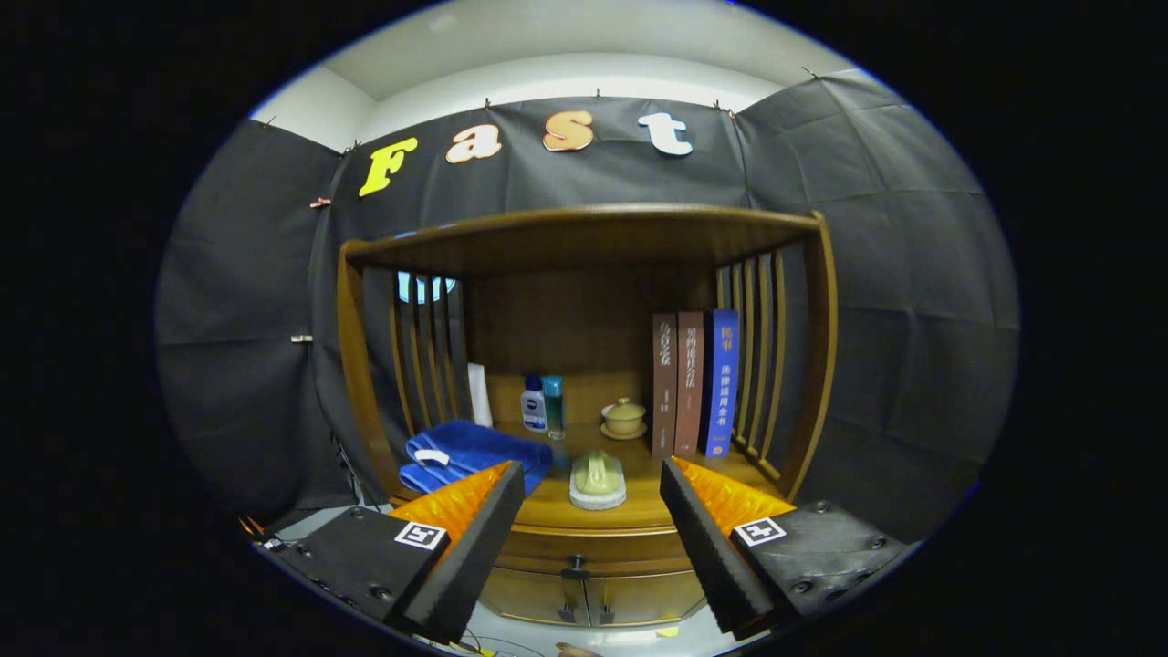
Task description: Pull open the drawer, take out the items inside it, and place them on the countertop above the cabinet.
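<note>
The gripper (593,538) hangs with its jaws spread wide, nothing between them. Framed in the gap, toward 6 o'clock, is the drawer (584,552), closed, with its dark knob (575,571) centred. Just above, at 12 o'clock from the knob, a pale lidded dish (598,480) sits on the countertop (566,511). At 10 o'clock lies a folded blue towel (470,452); farther back stand two bottles (542,403), a small lidded cup (624,418) and, at 1 o'clock, three upright books (693,383).

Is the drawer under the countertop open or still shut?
Shut: the drawer front sits flush below the countertop, its knob untouched between the open hand-held gripper fingers.
</note>
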Demonstrator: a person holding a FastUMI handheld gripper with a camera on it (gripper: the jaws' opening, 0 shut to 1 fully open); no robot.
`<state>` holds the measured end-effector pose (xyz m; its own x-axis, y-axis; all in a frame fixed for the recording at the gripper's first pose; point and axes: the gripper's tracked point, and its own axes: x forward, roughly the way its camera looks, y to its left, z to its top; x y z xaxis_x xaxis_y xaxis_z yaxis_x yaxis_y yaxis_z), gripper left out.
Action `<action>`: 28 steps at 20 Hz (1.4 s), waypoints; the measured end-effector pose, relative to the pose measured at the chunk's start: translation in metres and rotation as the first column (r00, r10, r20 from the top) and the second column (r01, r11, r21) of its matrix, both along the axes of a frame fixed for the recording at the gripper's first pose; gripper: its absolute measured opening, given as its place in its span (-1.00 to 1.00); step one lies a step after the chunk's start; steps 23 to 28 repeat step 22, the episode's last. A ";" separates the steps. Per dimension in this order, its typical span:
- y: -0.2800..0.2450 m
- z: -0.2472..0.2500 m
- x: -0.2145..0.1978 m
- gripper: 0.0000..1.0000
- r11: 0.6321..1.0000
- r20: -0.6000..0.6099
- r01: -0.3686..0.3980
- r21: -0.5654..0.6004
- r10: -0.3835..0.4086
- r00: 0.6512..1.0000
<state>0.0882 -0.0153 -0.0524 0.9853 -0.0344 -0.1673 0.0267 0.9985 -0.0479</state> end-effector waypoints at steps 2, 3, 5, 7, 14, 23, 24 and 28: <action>0.001 0.028 -0.012 0.97 1.000 0.038 -0.002 0.004 0.002 0.999; 0.002 0.038 -0.019 0.97 1.000 0.053 -0.006 0.008 0.006 0.999; 0.002 0.049 -0.033 0.96 1.000 0.063 -0.009 0.012 0.008 0.998; 0.001 0.055 -0.043 0.96 1.000 0.067 -0.010 0.007 0.009 0.998; 0.005 0.060 -0.059 0.97 1.000 0.071 -0.019 0.005 0.019 0.997; 0.007 0.061 -0.061 0.97 1.000 0.073 -0.031 0.003 0.031 0.997; 0.007 0.061 -0.061 0.97 1.000 0.073 -0.031 0.003 0.031 0.997; 0.007 0.061 -0.061 0.97 1.000 0.073 -0.031 0.003 0.031 0.997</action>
